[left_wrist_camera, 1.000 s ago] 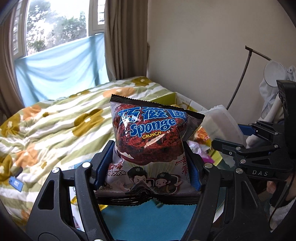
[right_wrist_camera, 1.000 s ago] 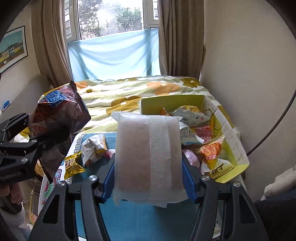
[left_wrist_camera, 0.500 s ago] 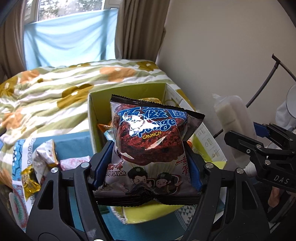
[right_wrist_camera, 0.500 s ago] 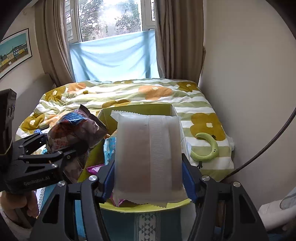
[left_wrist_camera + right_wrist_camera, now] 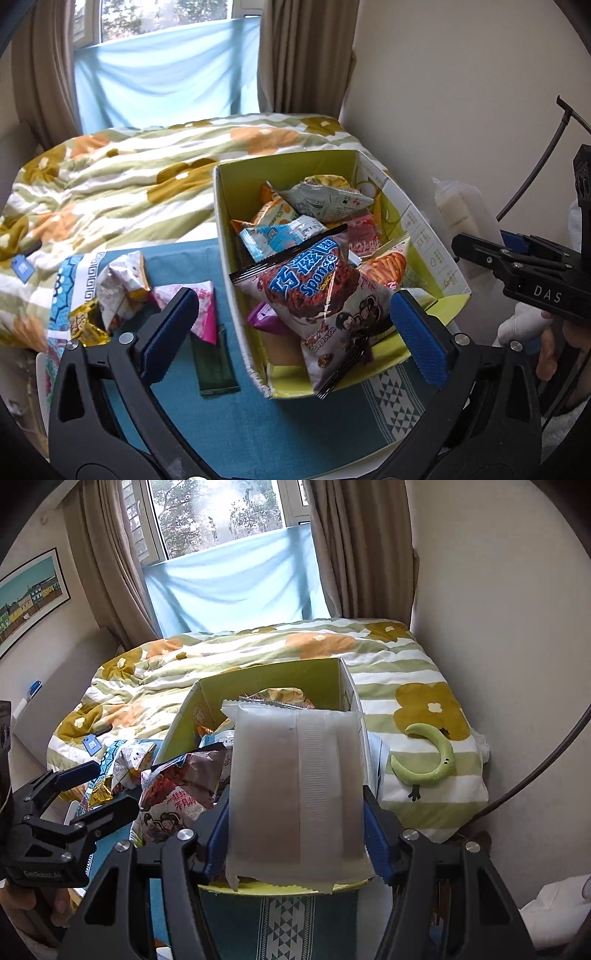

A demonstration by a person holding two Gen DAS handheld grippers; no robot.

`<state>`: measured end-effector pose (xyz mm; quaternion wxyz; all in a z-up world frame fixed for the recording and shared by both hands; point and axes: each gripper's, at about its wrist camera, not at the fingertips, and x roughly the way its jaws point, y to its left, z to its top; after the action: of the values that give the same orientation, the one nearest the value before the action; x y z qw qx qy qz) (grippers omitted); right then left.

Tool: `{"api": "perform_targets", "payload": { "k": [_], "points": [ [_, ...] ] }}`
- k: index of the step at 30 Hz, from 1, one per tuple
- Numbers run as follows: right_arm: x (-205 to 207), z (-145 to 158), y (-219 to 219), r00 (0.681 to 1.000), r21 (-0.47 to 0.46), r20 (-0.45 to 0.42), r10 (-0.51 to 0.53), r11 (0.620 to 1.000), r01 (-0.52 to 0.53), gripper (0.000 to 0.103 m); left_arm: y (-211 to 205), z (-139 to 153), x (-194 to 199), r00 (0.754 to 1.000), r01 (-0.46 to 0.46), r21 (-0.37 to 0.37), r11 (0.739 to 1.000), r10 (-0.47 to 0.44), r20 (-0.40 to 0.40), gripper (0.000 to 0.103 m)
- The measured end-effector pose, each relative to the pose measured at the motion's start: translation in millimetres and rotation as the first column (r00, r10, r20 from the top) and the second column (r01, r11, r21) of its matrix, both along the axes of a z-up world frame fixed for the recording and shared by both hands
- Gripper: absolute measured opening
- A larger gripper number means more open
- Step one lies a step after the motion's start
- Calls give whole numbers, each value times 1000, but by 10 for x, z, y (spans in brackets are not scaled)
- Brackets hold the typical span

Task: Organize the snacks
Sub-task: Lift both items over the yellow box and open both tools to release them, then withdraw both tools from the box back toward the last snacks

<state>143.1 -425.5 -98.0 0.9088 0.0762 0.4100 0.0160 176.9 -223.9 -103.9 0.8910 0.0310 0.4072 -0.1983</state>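
Note:
A red-and-white Sponge Crunch bag (image 5: 317,295) lies tilted in the yellow-green box (image 5: 424,236), on top of several other snacks and hanging over the near wall. My left gripper (image 5: 293,332) hovers over it with its jaws opening wide; the blue pads (image 5: 170,328) stand clear of the bag on both sides. My right gripper (image 5: 297,834) is shut on a white translucent snack pack (image 5: 295,794), held upright just in front of the box (image 5: 266,679). In the right wrist view the Sponge bag (image 5: 181,786) and left gripper (image 5: 110,786) show at the left.
Loose snacks lie on the teal cloth left of the box: a silver-orange bag (image 5: 122,284), a pink packet (image 5: 201,310), a dark green stick (image 5: 214,362), a gold packet (image 5: 85,321). The flowered quilt lies behind, with a green crescent toy (image 5: 432,760). A wall is close on the right.
My left gripper moved over the box, opened and let go of the Sponge bag, which dropped into the box. My right gripper carried the white pack up to the box's near side.

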Motion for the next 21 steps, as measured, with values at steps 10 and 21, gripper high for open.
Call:
{"api": "perform_targets", "payload": {
  "k": [10, 21],
  "points": [
    [373, -183, 39, 995, 26, -90, 39, 999, -36, 58, 208, 40, -22, 998, -65, 10, 998, 65, -20, 102],
    [298, -407, -53, 998, 39, -57, 36, 999, -34, 103, 527, -198, -207, 983, -150, 37, 988, 153, -104, 103]
  ]
}}
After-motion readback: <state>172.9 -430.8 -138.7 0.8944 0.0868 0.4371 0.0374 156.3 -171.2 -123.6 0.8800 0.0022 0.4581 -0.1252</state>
